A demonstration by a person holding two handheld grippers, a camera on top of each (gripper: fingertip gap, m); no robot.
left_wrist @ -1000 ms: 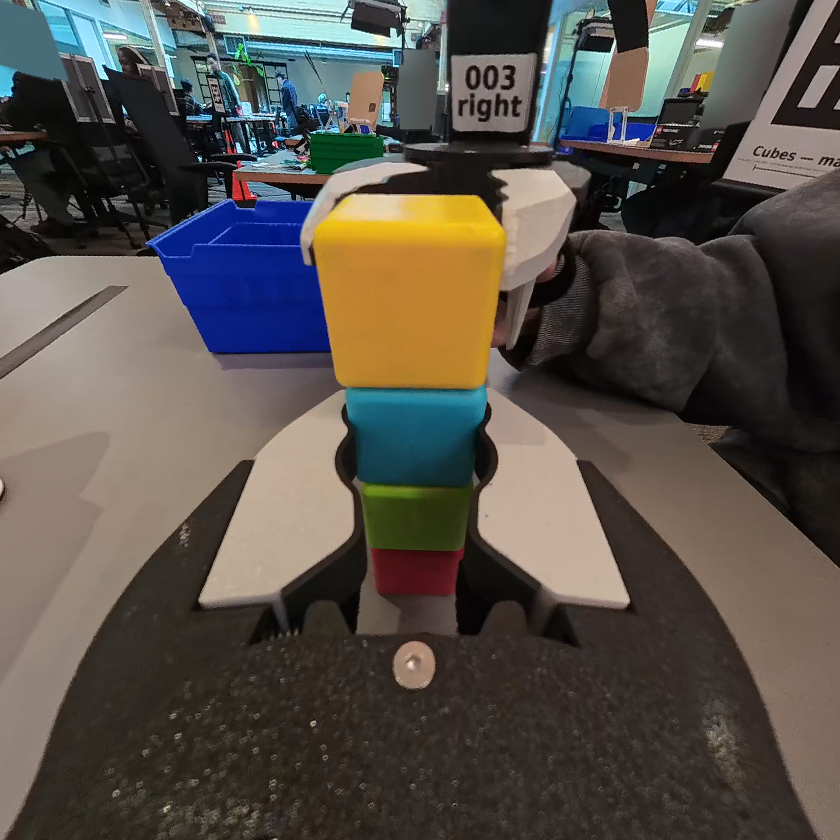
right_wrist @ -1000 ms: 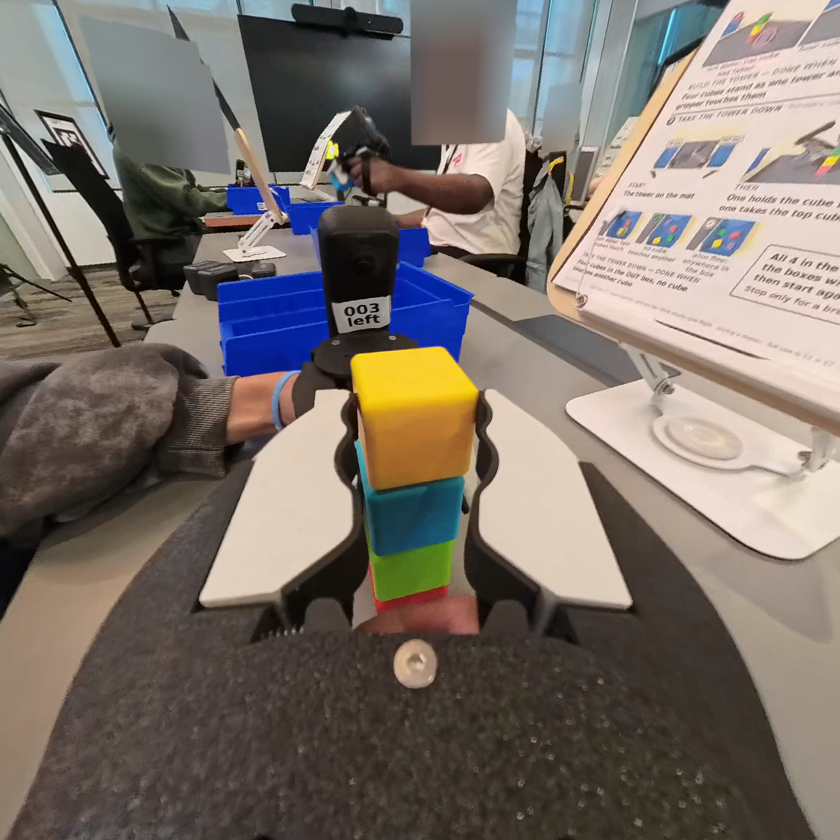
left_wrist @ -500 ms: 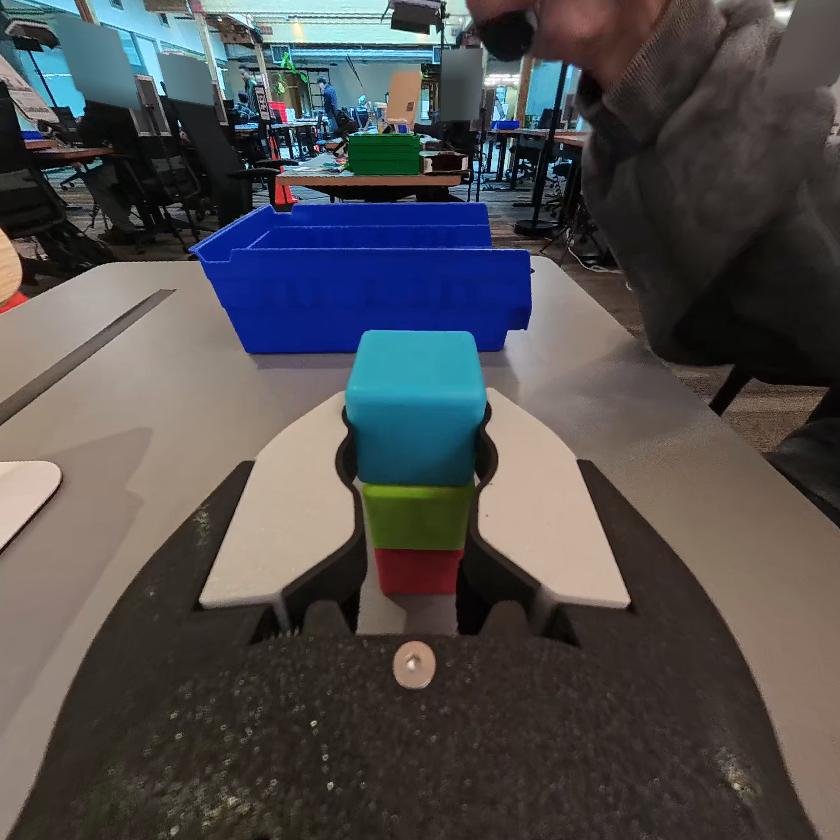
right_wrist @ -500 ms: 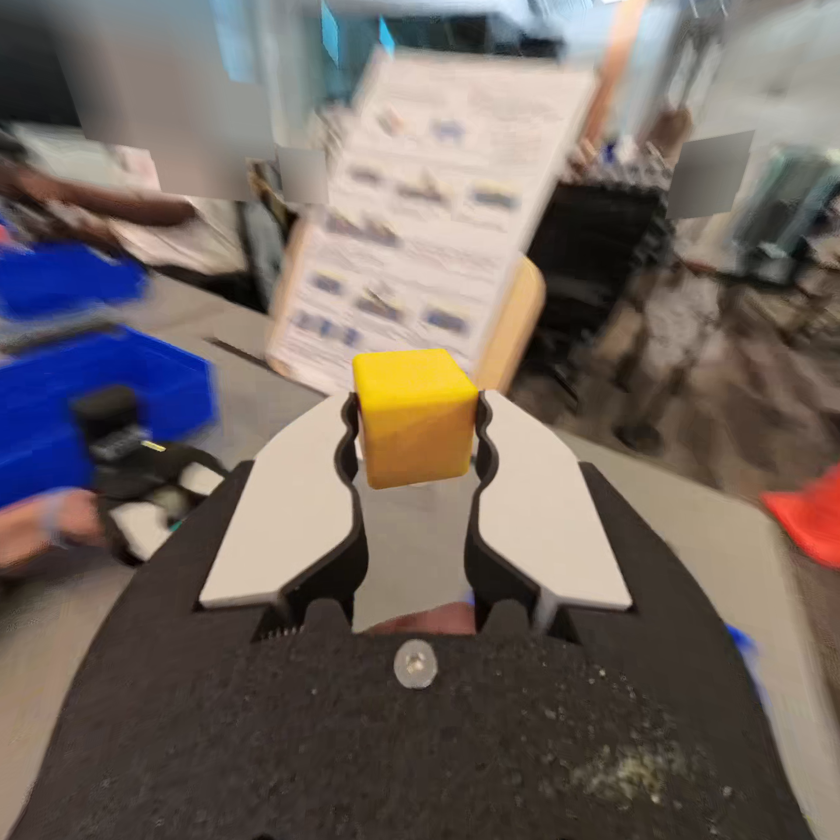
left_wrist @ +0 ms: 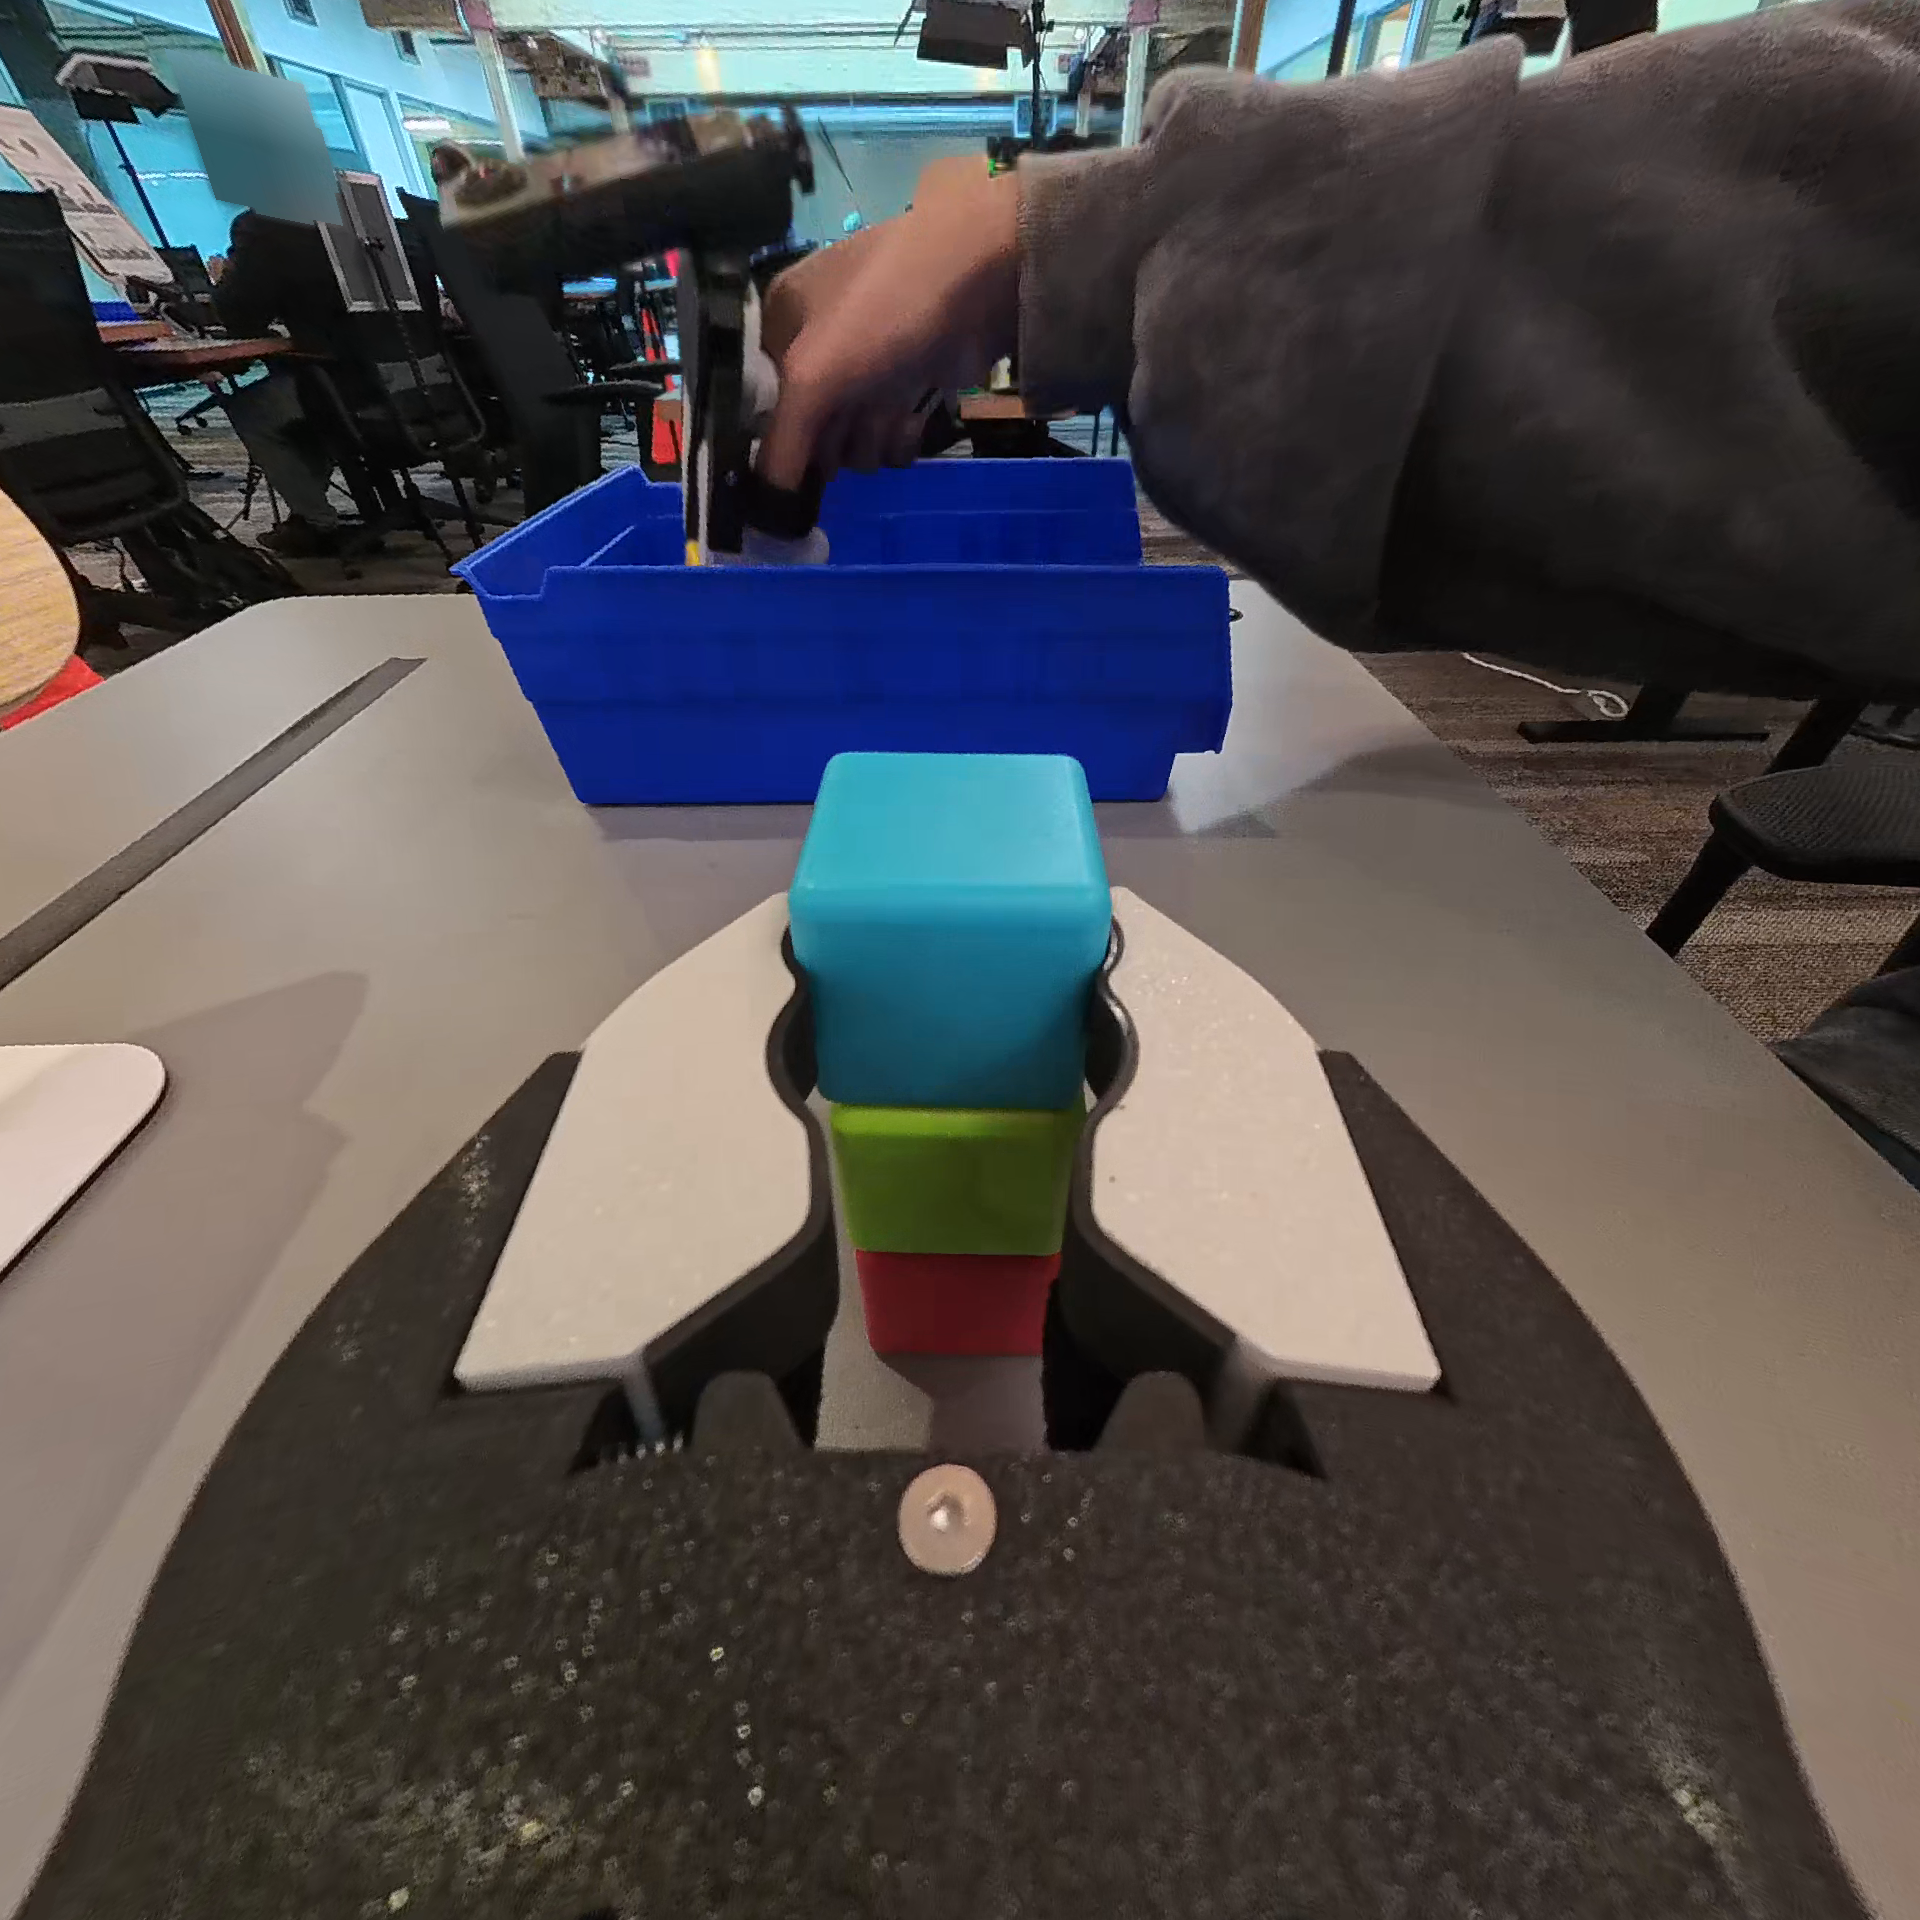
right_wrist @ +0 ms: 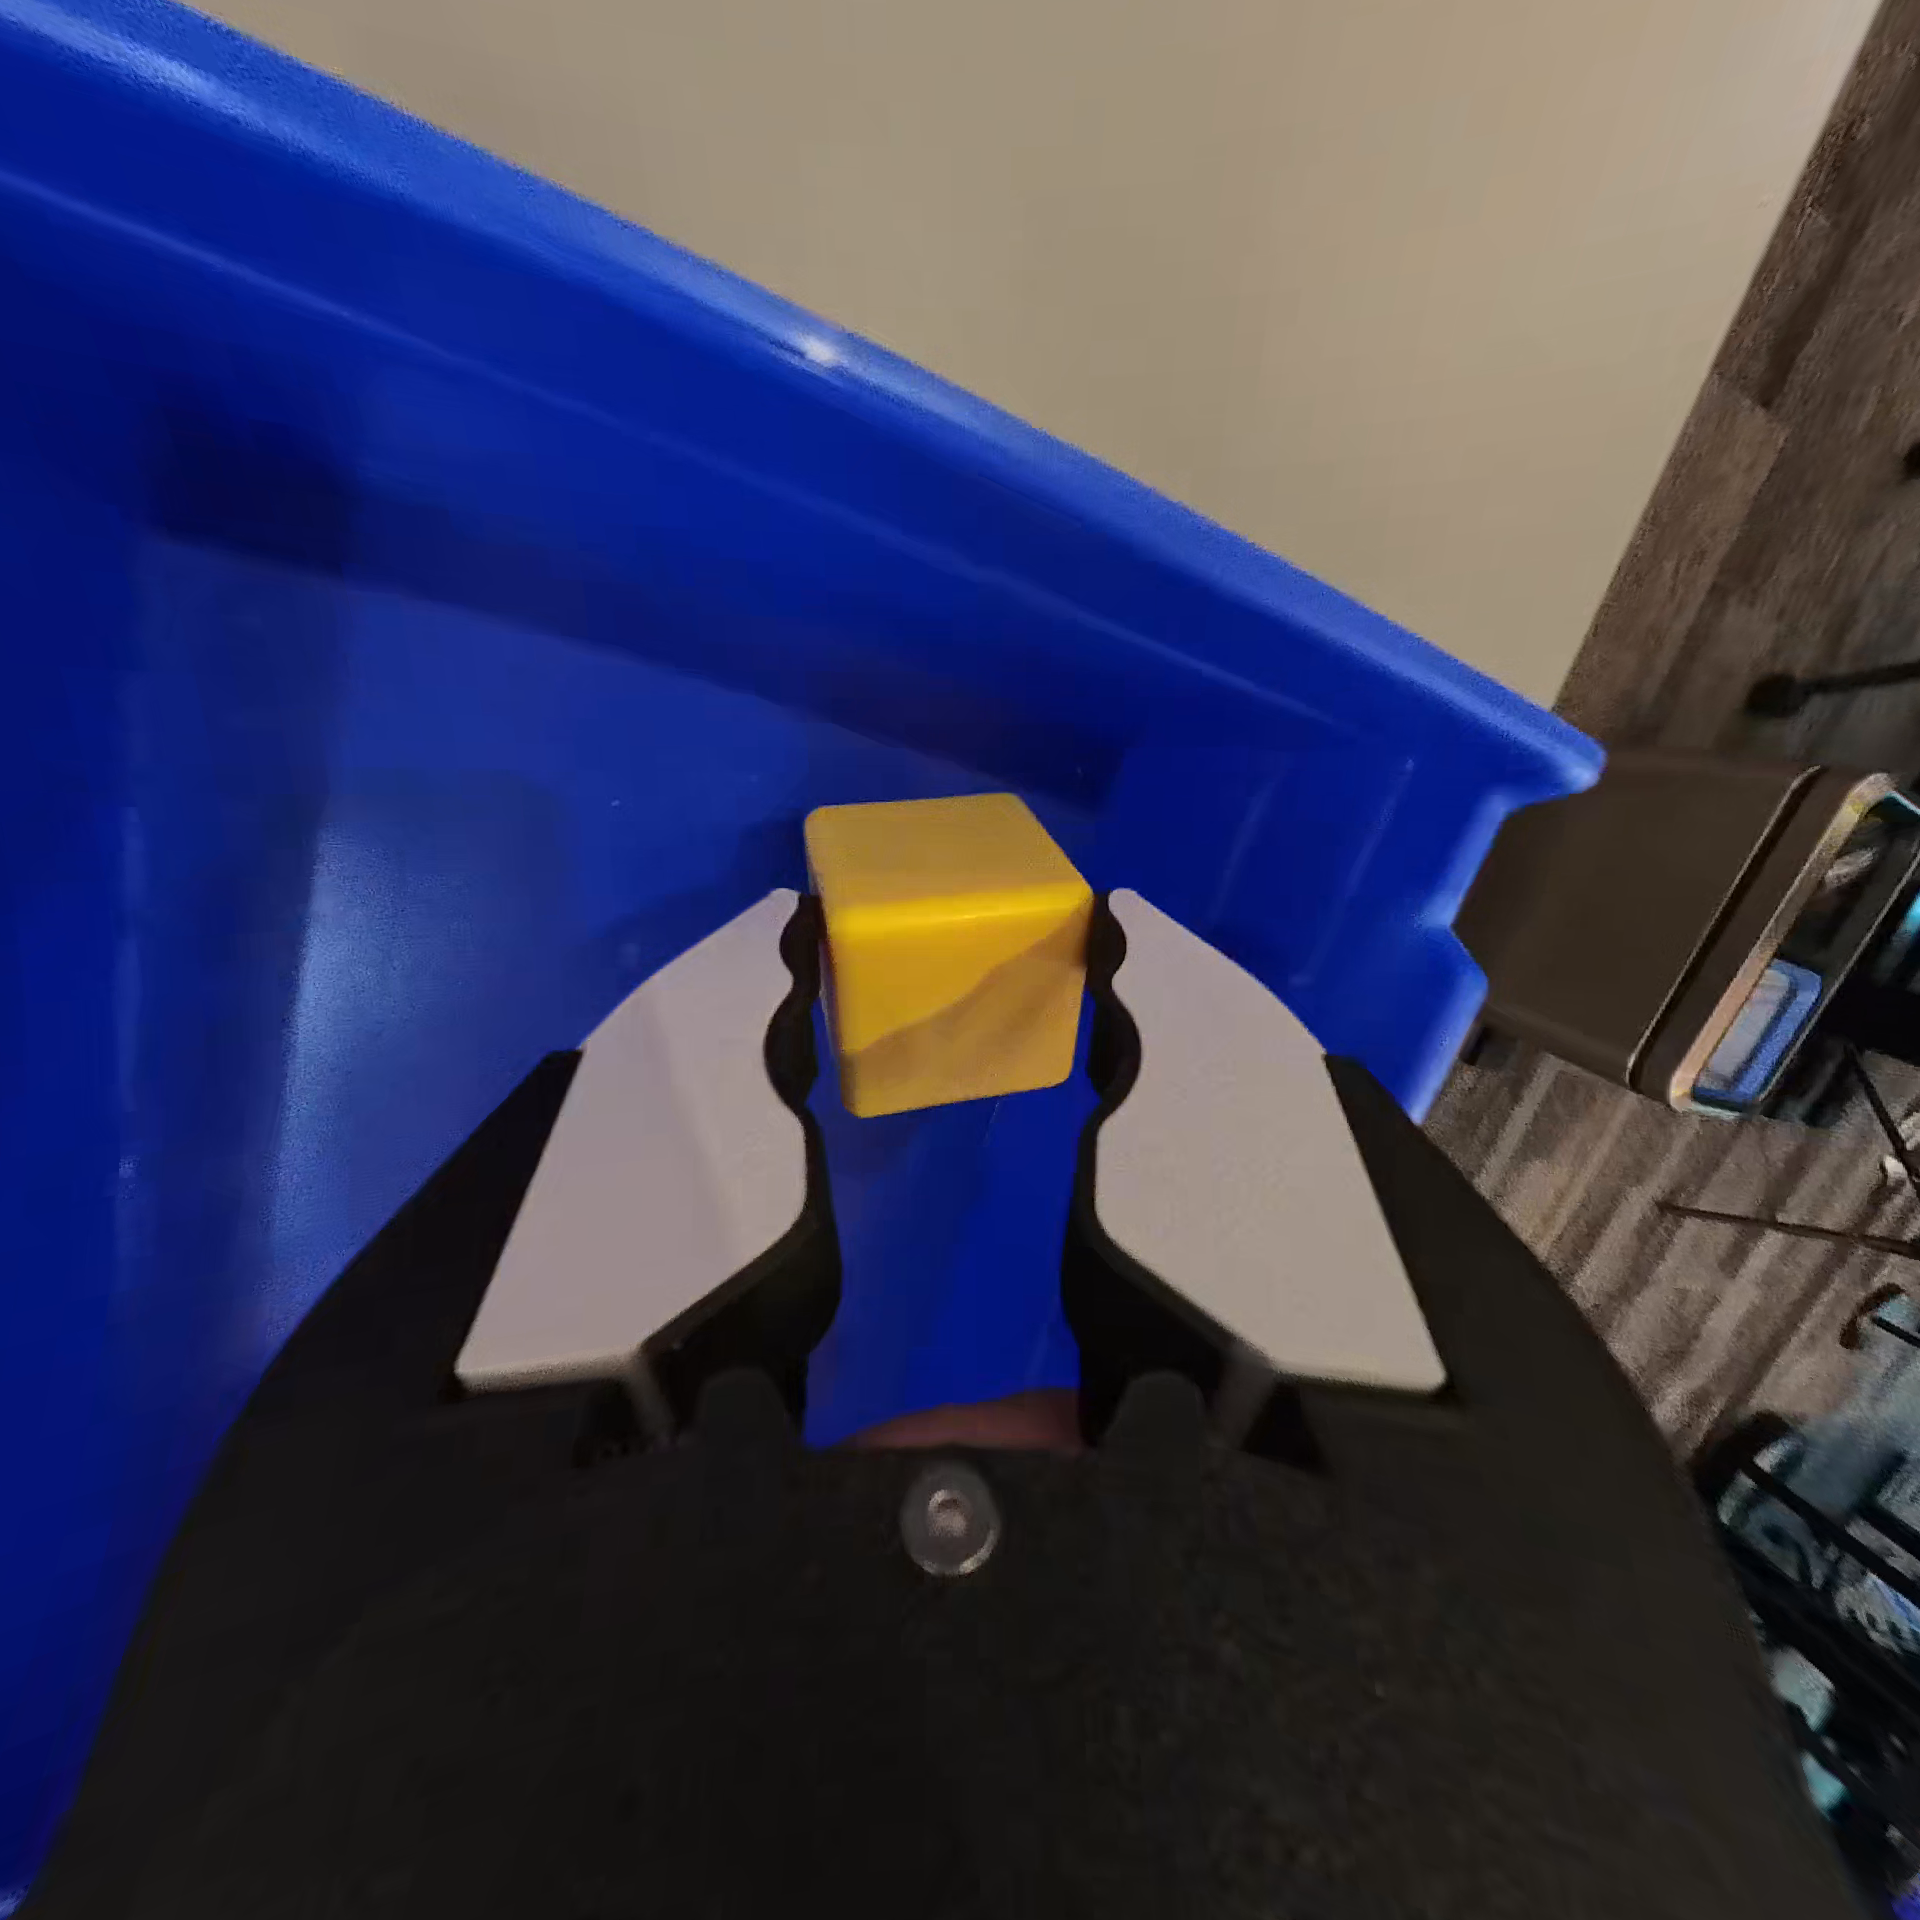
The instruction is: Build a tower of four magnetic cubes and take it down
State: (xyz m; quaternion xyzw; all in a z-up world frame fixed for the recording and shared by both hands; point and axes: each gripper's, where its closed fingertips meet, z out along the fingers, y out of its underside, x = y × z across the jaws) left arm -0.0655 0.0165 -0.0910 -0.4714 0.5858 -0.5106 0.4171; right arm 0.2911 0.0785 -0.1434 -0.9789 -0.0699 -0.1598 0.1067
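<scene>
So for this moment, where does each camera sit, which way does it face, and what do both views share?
Left wrist view: on the left gripper, level over the table; its fingers clamp the teal cube; sleeve shows.
Right wrist view: on the right gripper, angled down into the blue bin, clamping the yellow cube.
Shared: the bin and the right gripper.

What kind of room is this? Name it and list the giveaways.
Probably a big shared lab or open workspace. Behind the grey table with its blue bin stand rows of desks and office chairs, with a person seated at one; rigs hang overhead.
</scene>
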